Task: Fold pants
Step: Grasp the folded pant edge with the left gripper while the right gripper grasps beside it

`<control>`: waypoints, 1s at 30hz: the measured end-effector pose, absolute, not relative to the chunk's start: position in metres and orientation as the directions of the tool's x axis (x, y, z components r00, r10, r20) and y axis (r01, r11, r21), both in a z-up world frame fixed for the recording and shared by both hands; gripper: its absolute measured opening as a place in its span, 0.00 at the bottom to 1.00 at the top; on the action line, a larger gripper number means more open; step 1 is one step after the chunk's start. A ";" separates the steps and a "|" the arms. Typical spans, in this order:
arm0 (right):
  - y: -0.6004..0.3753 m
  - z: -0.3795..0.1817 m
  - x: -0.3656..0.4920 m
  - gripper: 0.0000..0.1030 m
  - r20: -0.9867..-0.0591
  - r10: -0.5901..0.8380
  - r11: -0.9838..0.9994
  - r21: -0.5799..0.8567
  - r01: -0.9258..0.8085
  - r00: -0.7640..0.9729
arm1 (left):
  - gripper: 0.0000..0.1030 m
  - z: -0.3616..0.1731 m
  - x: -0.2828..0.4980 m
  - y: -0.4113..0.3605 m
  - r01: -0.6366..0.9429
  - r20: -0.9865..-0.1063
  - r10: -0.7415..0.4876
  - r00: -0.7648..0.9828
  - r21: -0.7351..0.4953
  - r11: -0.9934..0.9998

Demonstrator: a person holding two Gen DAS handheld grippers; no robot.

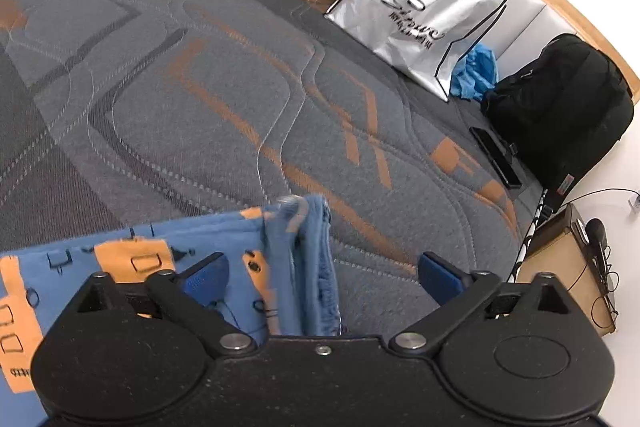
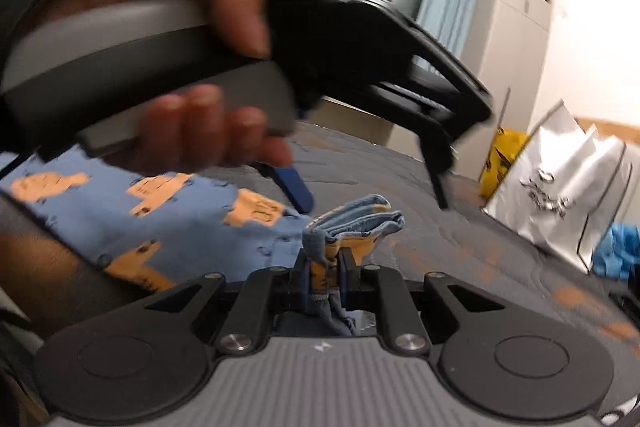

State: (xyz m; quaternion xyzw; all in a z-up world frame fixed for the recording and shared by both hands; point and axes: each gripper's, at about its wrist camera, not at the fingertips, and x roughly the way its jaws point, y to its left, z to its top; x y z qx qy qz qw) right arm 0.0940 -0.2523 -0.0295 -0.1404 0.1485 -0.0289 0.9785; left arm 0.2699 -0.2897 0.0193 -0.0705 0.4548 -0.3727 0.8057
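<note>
R gripper (image 2: 325, 273) is clamping the pants (image 2: 132, 223) at 1 bunched edge to carry the fold, while L gripper (image 1: 320, 277) is hovering w/ jaws apart, gripping nothing.

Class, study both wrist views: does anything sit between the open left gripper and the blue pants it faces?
Nothing visible does. The left gripper stands open right over the pants, whose bunched edge already rises between its fingers without being pinched. The right gripper is shut on that same bunched edge. The bags sit far off across the bed.
</note>
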 end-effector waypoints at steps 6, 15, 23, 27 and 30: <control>-0.248 -0.033 0.099 0.15 -0.282 -0.103 0.956 -0.293 0.016 0.954 | 0.62 0.007 0.272 -0.286 0.511 -0.700 -0.648 0.301 -0.455 0.729; -0.244 -0.031 0.088 0.16 -0.278 -0.113 0.949 -0.315 0.021 0.954 | 0.12 0.013 0.263 -0.272 0.492 -0.671 -0.648 0.360 -0.454 0.743; -0.234 -0.030 0.083 0.41 -0.247 -0.139 0.939 -0.341 0.048 0.959 | 0.10 0.022 0.252 -0.248 0.469 -0.606 -0.694 0.390 -0.518 0.715; -0.227 -0.025 0.078 0.32 -0.219 -0.138 0.935 -0.350 0.054 0.966 | 0.10 0.032 0.246 -0.227 0.458 -0.570 -0.712 0.409 -0.547 0.701; -0.220 -0.016 0.071 0.25 -0.186 -0.093 0.944 -0.328 0.027 0.978 | 0.10 0.039 0.239 -0.205 0.453 -0.549 -0.714 0.434 -0.552 0.700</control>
